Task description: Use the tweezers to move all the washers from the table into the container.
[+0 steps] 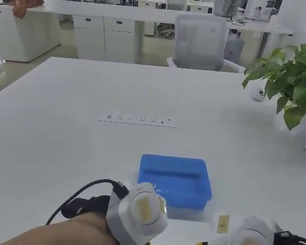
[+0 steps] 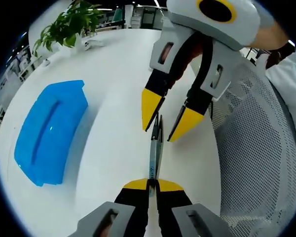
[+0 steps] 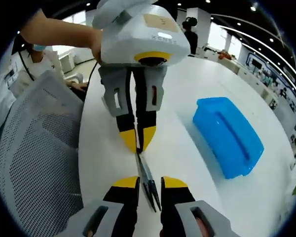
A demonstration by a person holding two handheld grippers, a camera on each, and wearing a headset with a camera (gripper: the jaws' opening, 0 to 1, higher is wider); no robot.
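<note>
The left gripper (image 2: 153, 186) is clamped tight on the handle end of the tweezers (image 2: 155, 148), above the white table (image 1: 66, 132). The right gripper (image 3: 150, 183) faces it, its jaws parted on either side of the tweezers' tips. The blue container (image 1: 176, 178) sits nearby on the table.

No text can be read anywhere on the bench (image 1: 51, 132). A tan sticker (image 3: 158, 20) atop the left gripper (image 3: 138, 143) bears a dark mark too smeared to read. The faint raised lettering (image 3: 160, 37) just below it cannot be made out. Small print on the tweezers (image 2: 154, 148) and the markings on the strip (image 1: 137, 120) are too small to tell.
</note>
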